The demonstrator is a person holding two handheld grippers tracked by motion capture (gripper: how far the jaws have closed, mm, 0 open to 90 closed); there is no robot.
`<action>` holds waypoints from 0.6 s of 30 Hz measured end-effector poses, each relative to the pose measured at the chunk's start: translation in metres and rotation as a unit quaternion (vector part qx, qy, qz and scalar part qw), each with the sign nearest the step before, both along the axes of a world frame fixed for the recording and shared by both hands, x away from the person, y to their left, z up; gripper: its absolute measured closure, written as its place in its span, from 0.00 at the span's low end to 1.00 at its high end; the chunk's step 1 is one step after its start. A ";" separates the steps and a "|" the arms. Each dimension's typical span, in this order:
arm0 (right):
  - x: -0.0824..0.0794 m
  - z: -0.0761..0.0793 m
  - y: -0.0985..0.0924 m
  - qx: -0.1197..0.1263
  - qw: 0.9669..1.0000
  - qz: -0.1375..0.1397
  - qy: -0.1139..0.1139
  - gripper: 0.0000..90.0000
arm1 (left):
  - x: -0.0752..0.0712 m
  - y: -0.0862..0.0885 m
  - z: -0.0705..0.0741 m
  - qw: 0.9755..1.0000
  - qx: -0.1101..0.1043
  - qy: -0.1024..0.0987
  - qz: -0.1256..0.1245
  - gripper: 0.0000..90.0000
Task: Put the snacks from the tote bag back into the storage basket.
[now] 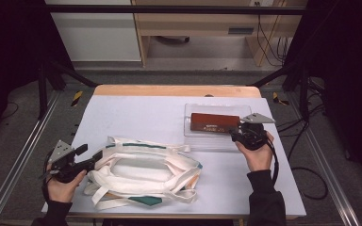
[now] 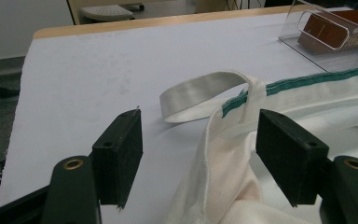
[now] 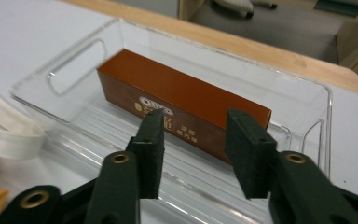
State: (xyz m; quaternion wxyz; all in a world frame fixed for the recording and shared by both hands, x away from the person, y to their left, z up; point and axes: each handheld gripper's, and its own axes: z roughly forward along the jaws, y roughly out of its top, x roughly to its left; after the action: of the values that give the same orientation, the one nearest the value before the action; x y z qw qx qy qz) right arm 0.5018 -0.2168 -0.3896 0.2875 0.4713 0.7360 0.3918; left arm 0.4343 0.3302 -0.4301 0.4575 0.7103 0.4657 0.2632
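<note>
Hovering at the near edge of the clear tray [image 1: 202, 141], the right gripper [image 1: 239, 133] has its jaws spread, nothing pinched between them, and in the right gripper view [image 3: 195, 156] you can see them standing apart just in front of the brown box [image 3: 182, 105]. That box [image 1: 215, 122] lies flat inside the tray [image 3: 303, 93], lengthwise, on the right half of the white table [image 1: 136, 113], its long printed side turned toward the jaws and not touched by them. Over on the left, the left gripper [image 1: 94, 160] sits low at the near left of the table, right at the end of the white cloth bag [image 1: 143, 172]. The left gripper view [image 2: 198, 149] shows its jaws wide apart too, with a fold of the bag [image 2: 223, 177] lying between them but neither pad pressing on it. A loop of the bag's strap [image 2: 205, 91] curls up just beyond the jaws, next to the green trim [image 2: 307, 80] along the bag's edge. The bag lies crumpled and spread open across the near middle of the table, just short of the tray. Each gripper is held in a hand with a dark sleeve, coming in from the near side.
</note>
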 end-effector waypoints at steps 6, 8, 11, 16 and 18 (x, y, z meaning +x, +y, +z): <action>-0.033 -0.005 -0.006 0.034 0.999 -0.011 -0.040 0.37 | 0.000 0.000 0.000 1.000 0.001 -0.002 -0.002 0.31; -0.041 -0.008 -0.010 0.043 0.998 -0.014 -0.044 0.34 | 0.000 0.000 0.000 1.000 0.001 -0.003 -0.002 0.30; -0.053 -0.011 -0.017 0.038 0.998 -0.032 -0.048 0.27 | 0.000 0.001 0.000 1.000 0.001 -0.003 -0.002 0.29; -0.070 -0.020 -0.028 0.071 0.995 -0.039 -0.062 0.21 | -0.001 0.001 0.000 1.000 0.000 -0.006 -0.005 0.27; -0.077 -0.026 -0.031 0.075 0.994 -0.036 -0.067 0.19 | -0.001 0.002 0.001 1.000 0.001 -0.007 -0.006 0.26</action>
State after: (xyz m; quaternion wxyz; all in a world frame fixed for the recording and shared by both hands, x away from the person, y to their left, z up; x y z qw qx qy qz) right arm 0.4252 -0.2479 -0.4159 0.3138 0.4907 0.6660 0.4659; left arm 0.4328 0.3325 -0.4293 0.4621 0.7115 0.4577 0.2659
